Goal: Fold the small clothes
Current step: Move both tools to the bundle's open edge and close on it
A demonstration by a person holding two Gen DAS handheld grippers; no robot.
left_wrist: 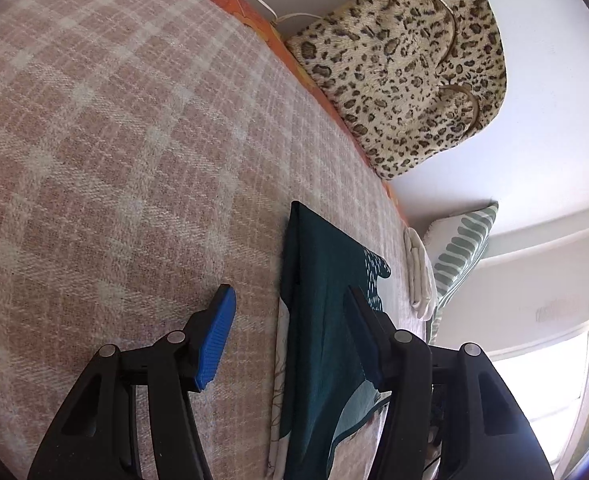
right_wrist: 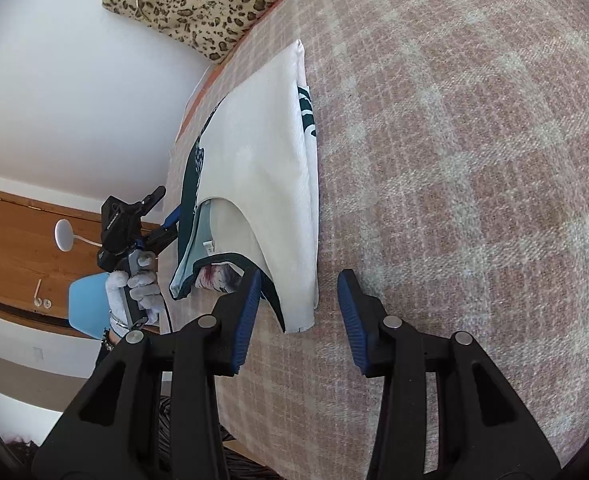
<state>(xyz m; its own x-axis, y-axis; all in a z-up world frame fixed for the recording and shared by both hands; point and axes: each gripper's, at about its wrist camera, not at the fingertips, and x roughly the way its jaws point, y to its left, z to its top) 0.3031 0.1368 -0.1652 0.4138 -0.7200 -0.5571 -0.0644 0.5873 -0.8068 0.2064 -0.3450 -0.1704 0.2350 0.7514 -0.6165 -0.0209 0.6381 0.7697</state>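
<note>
A small dark teal and white garment [left_wrist: 322, 320] lies on the pink plaid blanket [left_wrist: 114, 140]. In the right wrist view its white side [right_wrist: 270, 152] faces up, with a teal-trimmed opening toward me. My left gripper [left_wrist: 290, 316] is open, its jaws spanning the garment's edge without holding it; it also shows in the right wrist view [right_wrist: 162, 216], held by a gloved hand [right_wrist: 138, 288]. My right gripper [right_wrist: 300, 308] is open and empty, with the garment's near corner between its fingers.
A leopard-print cushion [left_wrist: 406, 72] leans on the white wall at the bed's edge. A folded white cloth [left_wrist: 418, 272] and a green-striped pillow [left_wrist: 458, 248] lie beyond the garment. A wooden floor, a blue chair [right_wrist: 86, 304] and a white lamp [right_wrist: 63, 236] lie beside the bed.
</note>
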